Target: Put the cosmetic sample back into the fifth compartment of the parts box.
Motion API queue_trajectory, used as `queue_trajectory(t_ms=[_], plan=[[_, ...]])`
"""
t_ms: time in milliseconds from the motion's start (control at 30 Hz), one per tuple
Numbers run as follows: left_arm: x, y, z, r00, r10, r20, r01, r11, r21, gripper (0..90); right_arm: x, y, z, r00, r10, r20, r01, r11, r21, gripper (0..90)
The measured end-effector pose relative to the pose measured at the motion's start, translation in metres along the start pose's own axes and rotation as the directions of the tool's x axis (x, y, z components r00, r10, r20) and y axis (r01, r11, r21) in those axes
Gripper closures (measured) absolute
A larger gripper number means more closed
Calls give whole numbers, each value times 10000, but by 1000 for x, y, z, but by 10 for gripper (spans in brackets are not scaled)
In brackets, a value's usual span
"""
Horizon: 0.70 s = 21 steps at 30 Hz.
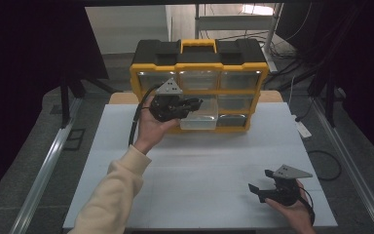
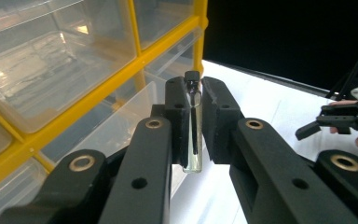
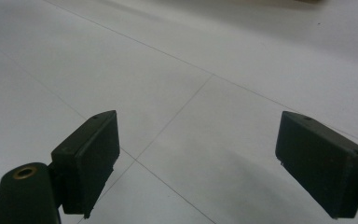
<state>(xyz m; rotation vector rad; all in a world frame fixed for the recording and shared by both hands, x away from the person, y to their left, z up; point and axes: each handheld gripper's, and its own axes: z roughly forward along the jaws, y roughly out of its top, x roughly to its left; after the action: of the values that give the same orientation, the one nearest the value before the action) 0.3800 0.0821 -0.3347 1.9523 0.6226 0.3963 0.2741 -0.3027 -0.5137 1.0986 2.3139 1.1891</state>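
High view | left gripper (image 1: 195,103) clamped on glass vial (image 2: 193,130) above pulled-out clear drawer (image 1: 200,117) of yellow organizer (image 1: 197,66) | right gripper (image 1: 260,187) jaws apart, resting on white table (image 1: 204,165), well apart.

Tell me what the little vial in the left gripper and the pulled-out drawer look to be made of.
Vial: clear and glossy, likely glass, though clear plastic is possible; a dark cap on top and a dark rod showing through it. Drawer: transparent, slightly hazy, probably moulded plastic. Left gripper pads: matte black.
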Motion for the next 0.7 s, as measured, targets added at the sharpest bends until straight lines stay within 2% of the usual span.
queue_trajectory(t_ms=[233, 400, 700], plan=[[11, 2, 15, 9996, -126, -257, 135, 9993, 347, 803, 0, 0, 0, 10000, -4, -1, 4, 10000, 11, 138], [18, -1, 26, 9985, -368, -397, 387, 9982, 466, 802, 0, 0, 0, 10000, -26, 0, 26, 10000, 5, 138], [27, -5, 37, 9975, -485, -517, 521, 9960, 720, 801, -1, 0, 0, 10000, -38, 17, 38, 10000, 5, 138]])
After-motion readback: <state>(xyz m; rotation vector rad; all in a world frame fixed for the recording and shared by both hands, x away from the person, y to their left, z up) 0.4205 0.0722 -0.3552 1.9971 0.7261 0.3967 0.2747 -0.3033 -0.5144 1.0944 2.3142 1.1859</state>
